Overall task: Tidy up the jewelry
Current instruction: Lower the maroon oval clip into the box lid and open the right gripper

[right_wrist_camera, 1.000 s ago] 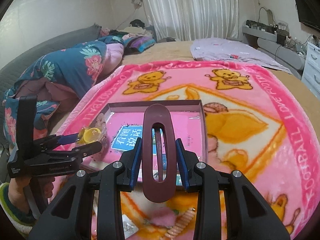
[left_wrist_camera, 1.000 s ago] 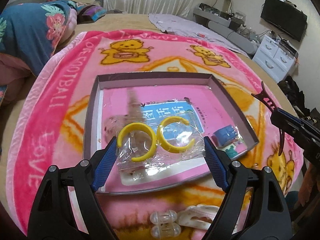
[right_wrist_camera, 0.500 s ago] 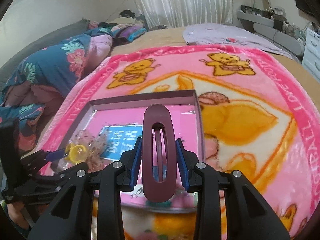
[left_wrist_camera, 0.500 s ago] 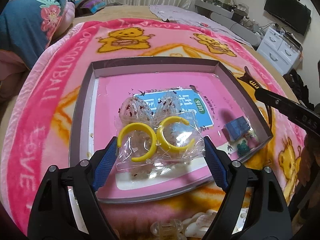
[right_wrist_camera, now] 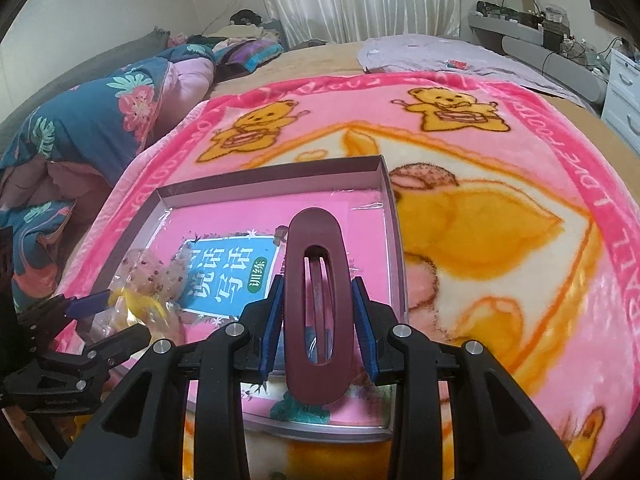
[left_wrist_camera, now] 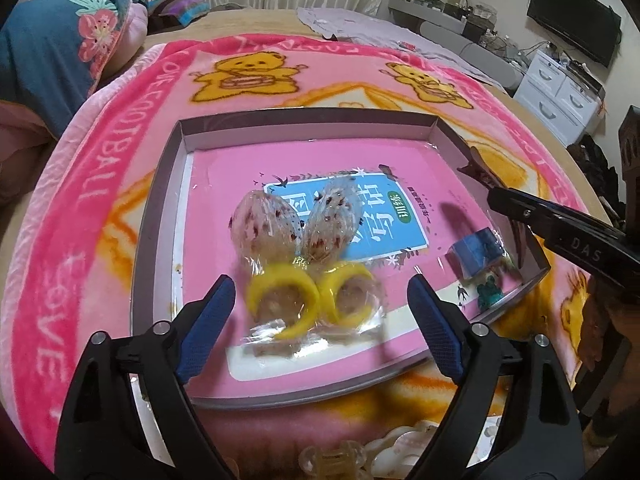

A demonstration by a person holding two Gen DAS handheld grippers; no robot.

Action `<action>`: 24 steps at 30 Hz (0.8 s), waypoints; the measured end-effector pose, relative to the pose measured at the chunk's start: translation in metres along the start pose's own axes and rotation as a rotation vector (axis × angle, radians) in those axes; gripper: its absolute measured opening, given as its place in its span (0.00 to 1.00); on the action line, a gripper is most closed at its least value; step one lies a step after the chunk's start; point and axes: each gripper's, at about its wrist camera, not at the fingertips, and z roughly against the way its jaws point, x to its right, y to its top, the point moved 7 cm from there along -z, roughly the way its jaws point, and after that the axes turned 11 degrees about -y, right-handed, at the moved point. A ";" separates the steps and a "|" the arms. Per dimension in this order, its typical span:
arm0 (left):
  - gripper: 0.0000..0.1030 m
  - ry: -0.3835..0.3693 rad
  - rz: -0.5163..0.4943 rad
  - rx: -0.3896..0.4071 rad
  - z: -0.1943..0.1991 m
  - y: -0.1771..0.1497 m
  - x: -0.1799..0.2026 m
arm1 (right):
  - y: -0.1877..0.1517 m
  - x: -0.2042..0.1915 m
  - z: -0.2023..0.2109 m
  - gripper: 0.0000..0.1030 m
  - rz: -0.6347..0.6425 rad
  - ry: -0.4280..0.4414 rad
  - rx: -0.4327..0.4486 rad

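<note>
We take the shallow box (left_wrist_camera: 160,208) on the pink blanket (left_wrist_camera: 80,184) as our landmark. Toward its left near corner, our left gripper (left_wrist_camera: 316,304) has its jaws spread wide, with nothing clamped. Between them, inside the box near its front wall, lies the clear packet of yellow hoop earrings (left_wrist_camera: 316,300); whether it rests fully on the floor we cannot tell. Just behind it sits a second packet of speckled oval pieces (left_wrist_camera: 296,224). We judge both packets light, crinkly and slippery, so a hold across the film edge or over a stiff hoop would suit better than the loose middle.

Further right, by the box's right wall, lies a small blue wrapped item (left_wrist_camera: 476,252). Over the box's right near part, our right gripper (right_wrist_camera: 318,320) is closed on the maroon hair clip (right_wrist_camera: 318,300), pads pressing its long sides. The clip looks rigid, smooth and light, so it may slide if we loosen unevenly.
</note>
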 end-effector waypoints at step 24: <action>0.83 0.001 0.004 0.039 0.035 0.007 0.009 | -0.012 0.001 0.013 0.55 -0.020 0.022 -0.004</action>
